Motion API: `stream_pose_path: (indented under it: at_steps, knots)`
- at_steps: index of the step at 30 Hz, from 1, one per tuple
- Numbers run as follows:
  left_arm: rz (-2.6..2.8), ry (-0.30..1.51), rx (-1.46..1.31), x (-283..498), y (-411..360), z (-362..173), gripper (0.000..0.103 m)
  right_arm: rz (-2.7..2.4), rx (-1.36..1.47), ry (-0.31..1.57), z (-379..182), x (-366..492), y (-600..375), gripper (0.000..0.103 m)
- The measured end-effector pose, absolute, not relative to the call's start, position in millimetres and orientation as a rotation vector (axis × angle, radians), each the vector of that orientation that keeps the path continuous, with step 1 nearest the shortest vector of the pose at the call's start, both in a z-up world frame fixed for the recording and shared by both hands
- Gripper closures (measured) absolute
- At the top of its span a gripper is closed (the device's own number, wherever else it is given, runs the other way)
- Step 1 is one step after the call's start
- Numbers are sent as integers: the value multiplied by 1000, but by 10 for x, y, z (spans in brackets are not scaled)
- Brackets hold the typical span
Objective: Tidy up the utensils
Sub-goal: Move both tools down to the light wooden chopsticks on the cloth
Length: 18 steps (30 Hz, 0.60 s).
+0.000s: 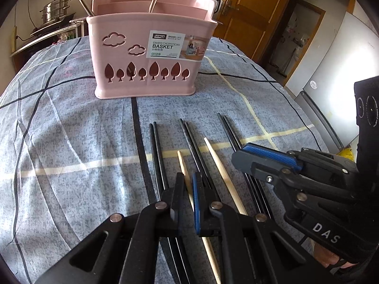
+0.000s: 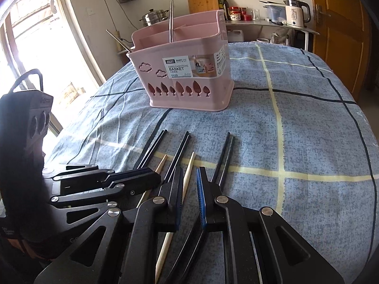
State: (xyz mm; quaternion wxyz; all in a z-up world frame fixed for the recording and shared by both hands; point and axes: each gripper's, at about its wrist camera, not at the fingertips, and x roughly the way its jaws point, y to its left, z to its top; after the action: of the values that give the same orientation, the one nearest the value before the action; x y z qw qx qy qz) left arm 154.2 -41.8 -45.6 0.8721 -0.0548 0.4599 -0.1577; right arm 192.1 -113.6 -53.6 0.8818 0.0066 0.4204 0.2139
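Near ends of the chopsticks (image 1: 161,156) under the left gripper (image 1: 188,184) (small print on basket label (image 1: 176,46) unreadable)

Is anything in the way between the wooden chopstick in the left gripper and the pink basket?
Nothing visible: only open tablecloth lies between the wooden chopstick in the left gripper and the pink basket.
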Motion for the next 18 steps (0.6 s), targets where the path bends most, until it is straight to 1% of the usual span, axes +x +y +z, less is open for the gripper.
stream_pose_path:
  at_steps: [18]
  knots:
    - [-352,957,-137,1529,-332,-453,95,433,-59,945,-674,2144,-944,91]
